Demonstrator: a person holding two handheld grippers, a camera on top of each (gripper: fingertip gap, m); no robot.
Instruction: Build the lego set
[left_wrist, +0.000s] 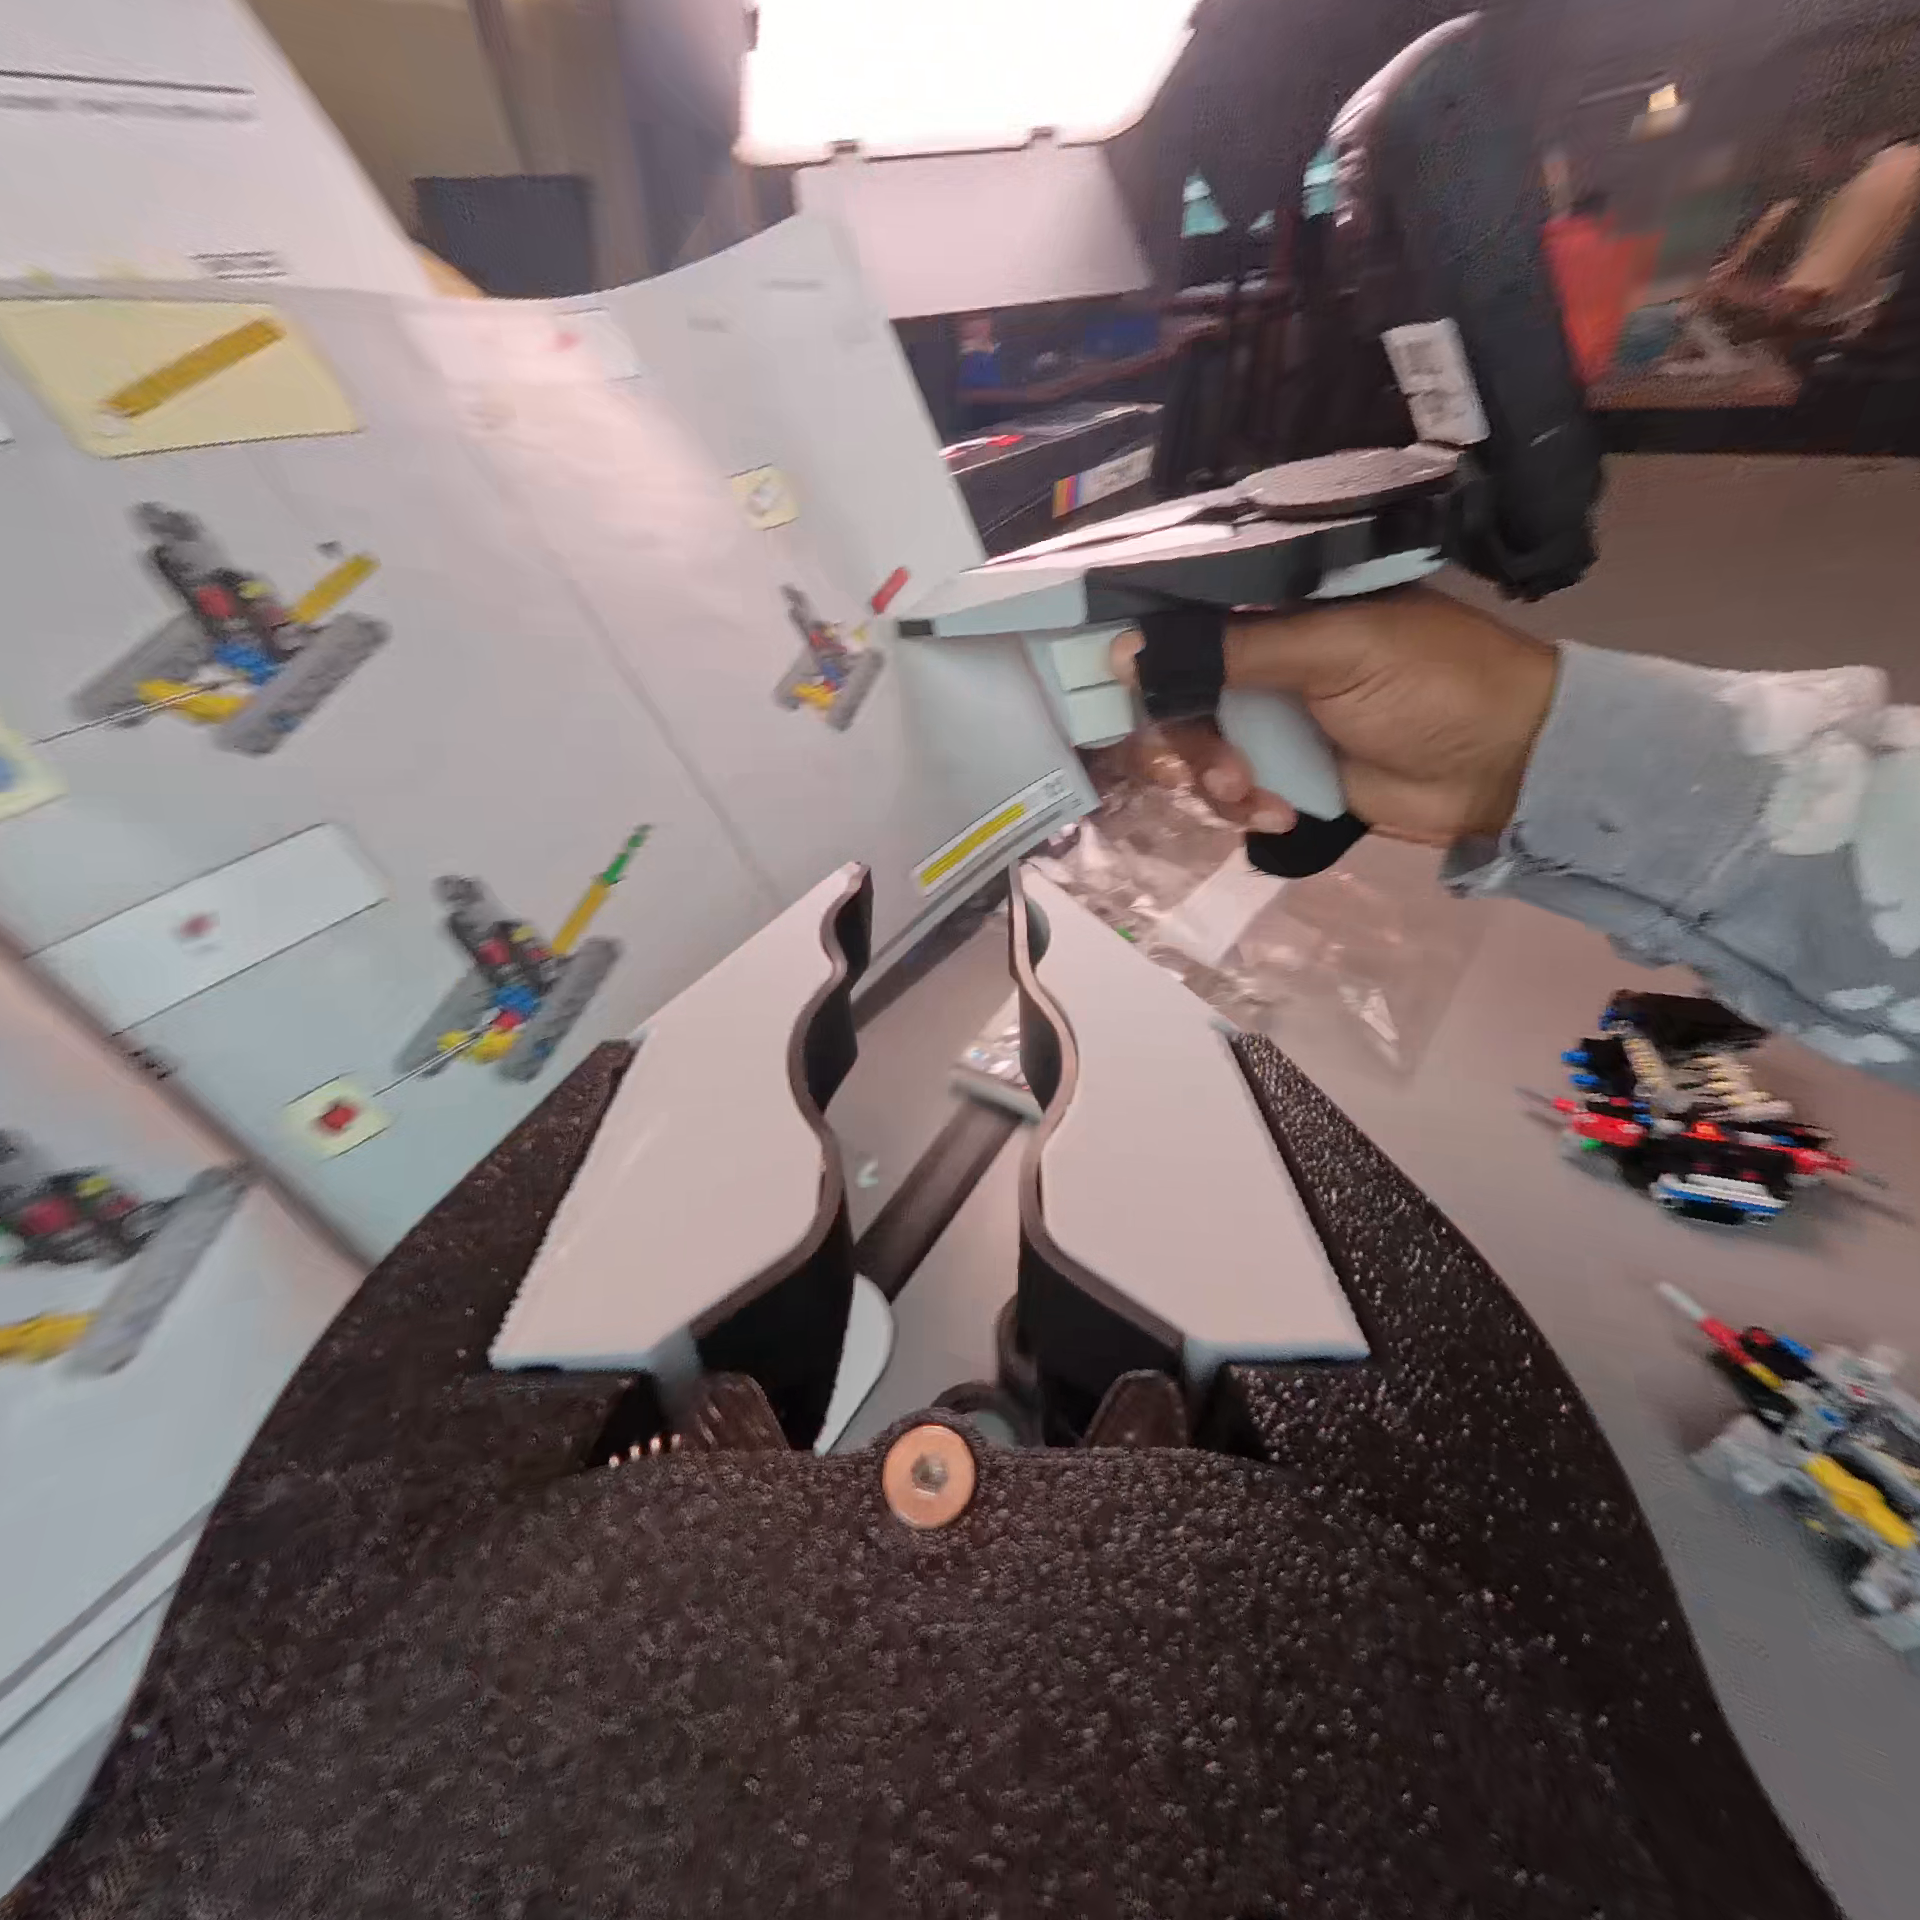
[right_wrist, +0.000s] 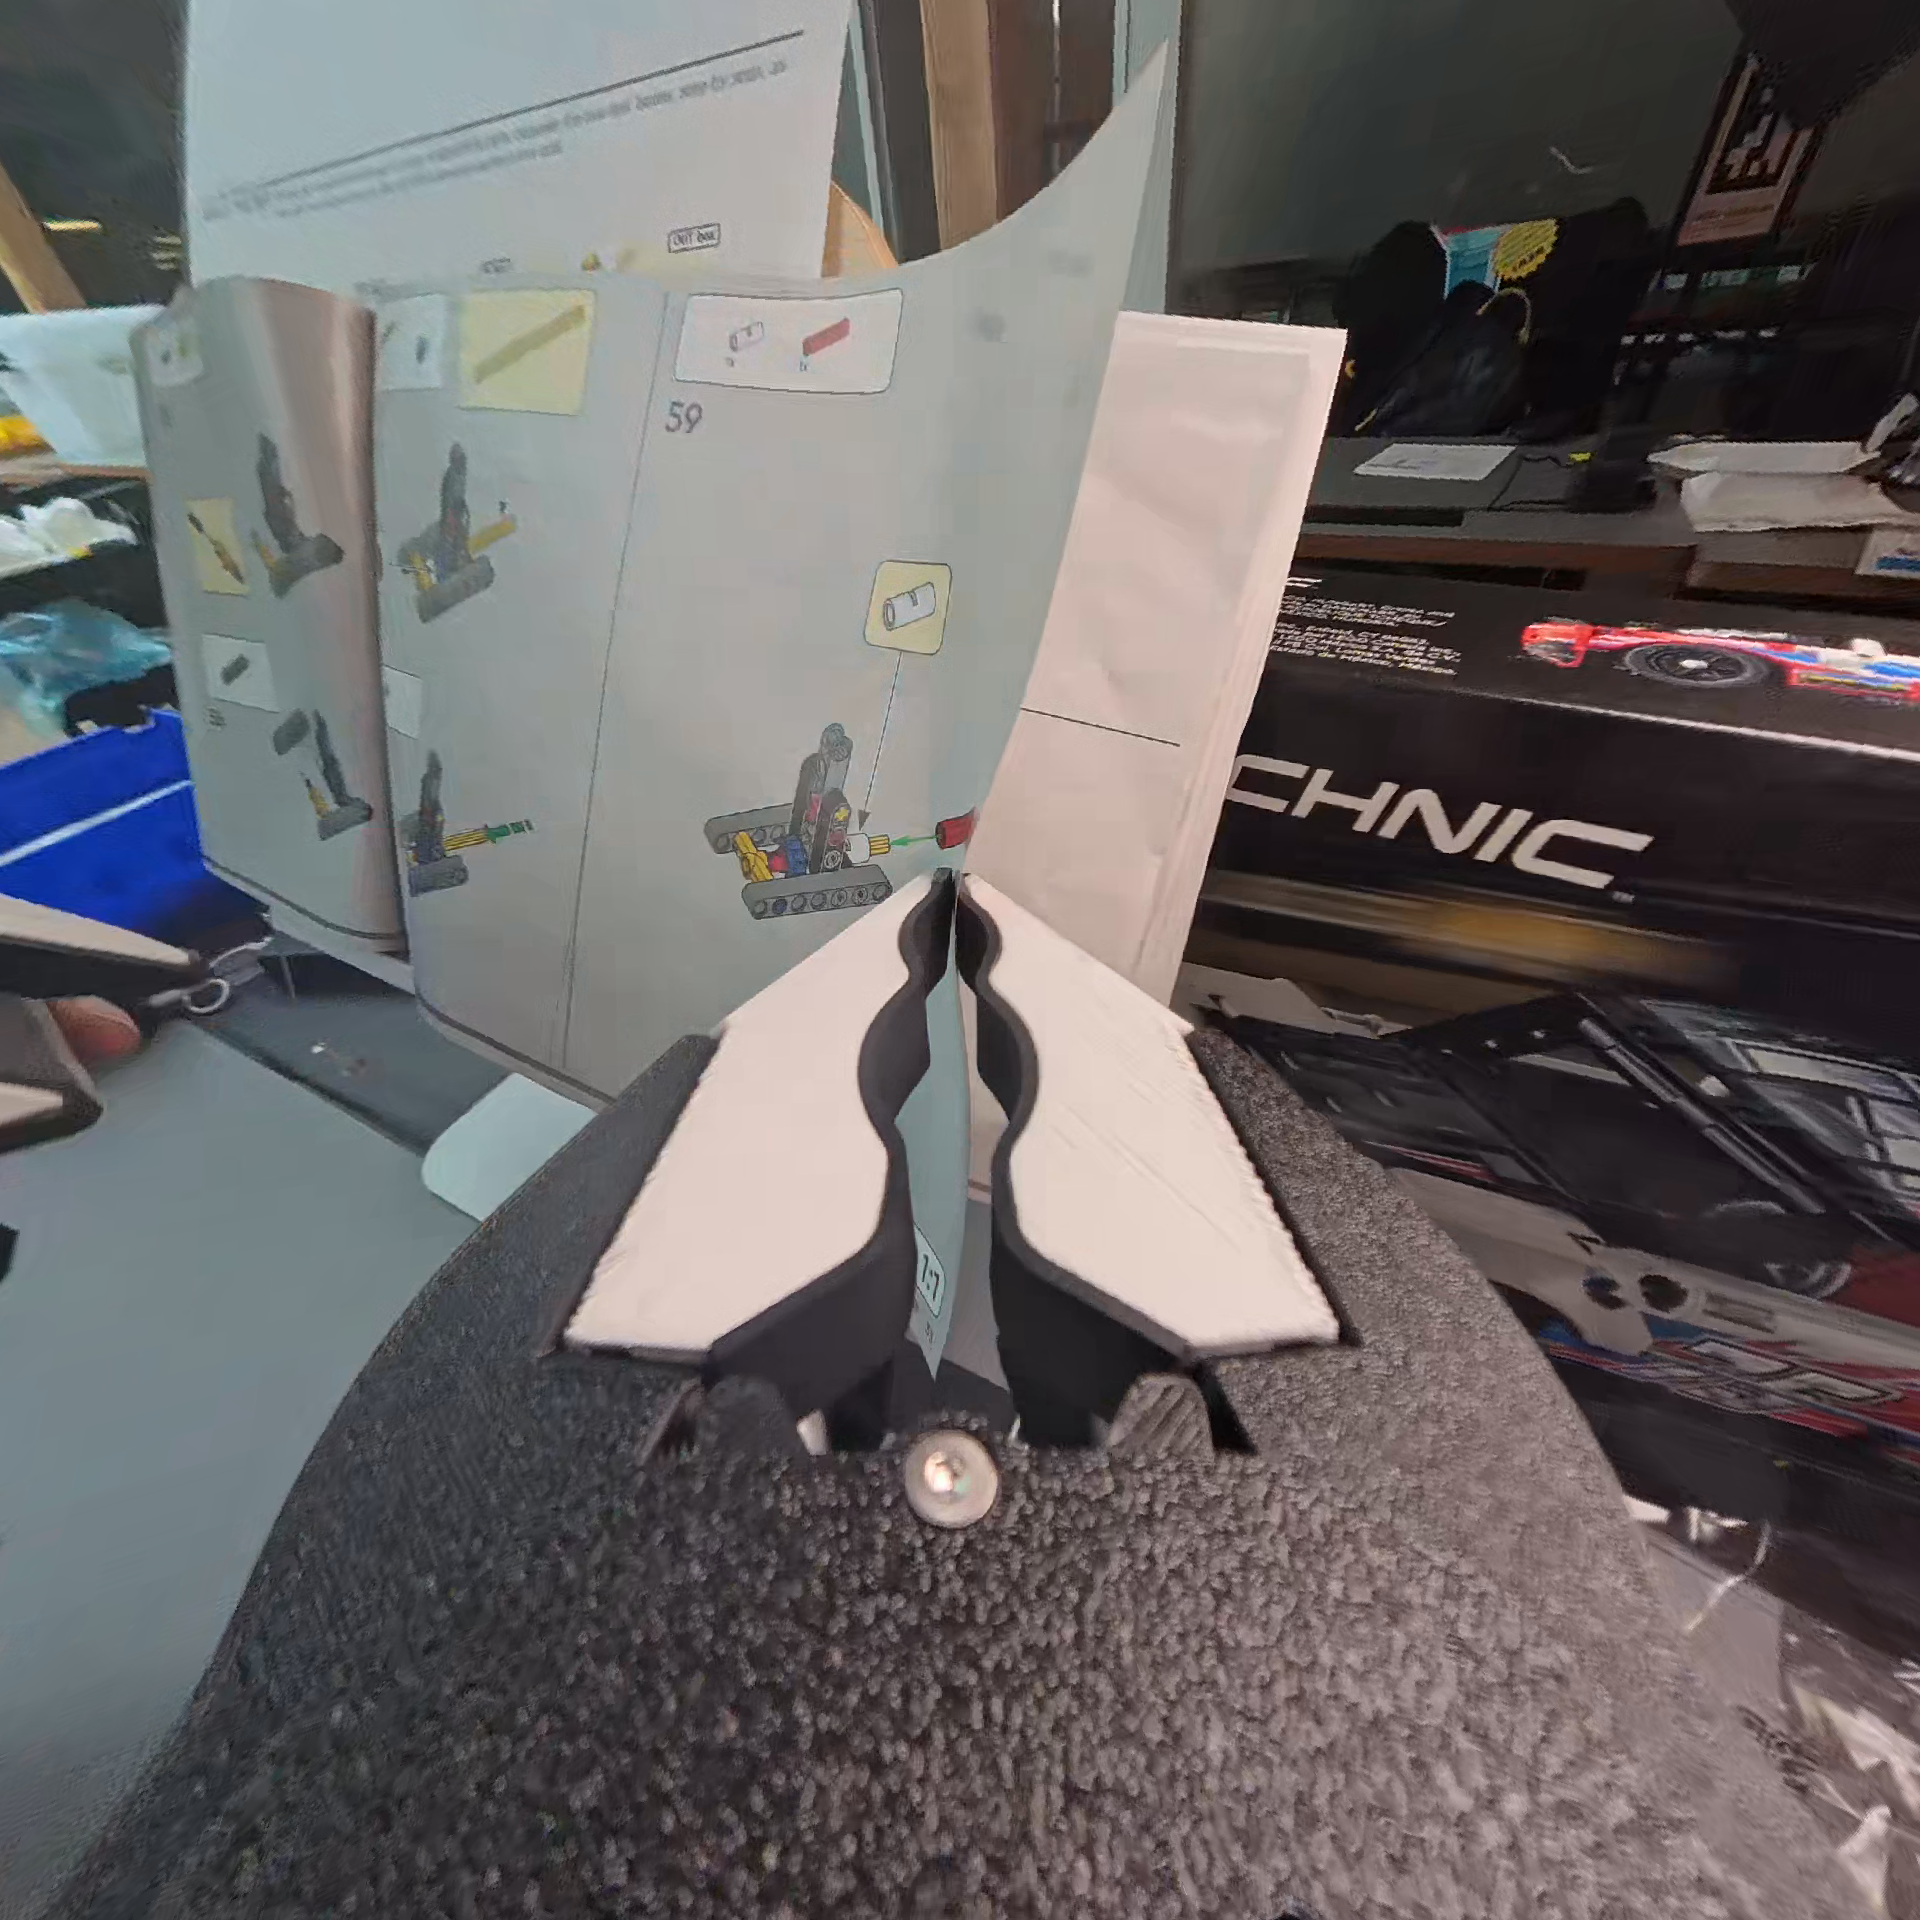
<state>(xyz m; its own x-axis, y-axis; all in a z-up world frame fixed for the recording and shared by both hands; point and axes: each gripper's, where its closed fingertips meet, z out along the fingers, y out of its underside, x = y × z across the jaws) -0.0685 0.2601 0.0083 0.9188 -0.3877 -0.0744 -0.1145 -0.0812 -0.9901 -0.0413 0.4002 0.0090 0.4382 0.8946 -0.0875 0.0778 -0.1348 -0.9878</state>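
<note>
The open instruction booklet (right_wrist: 779, 623) stands upright with one page curled forward. My right gripper (right_wrist: 954, 883) is shut on that page's right edge, which runs between the two pads. In the left wrist view a hand holds the right gripper (left_wrist: 914, 623) against the page (left_wrist: 520, 623). My left gripper (left_wrist: 940, 883) is open and empty, just in front of the page's lower corner. One of its fingers (right_wrist: 94, 961) shows at the left edge of the right wrist view. A black, red and blue lego assembly (left_wrist: 1683, 1122) and a grey and yellow one (left_wrist: 1829, 1455) lie on the table at the right.
The black lego set box (right_wrist: 1558, 831) stands right of the booklet. Clear plastic bags (left_wrist: 1247, 914) lie on the grey table (left_wrist: 1455, 1195) beyond my left fingertips. A blue bin (right_wrist: 94, 810) is at the far left. Shelves and clutter fill the background. The tips of one gripper are about 15 cm away from the tips of the other.
</note>
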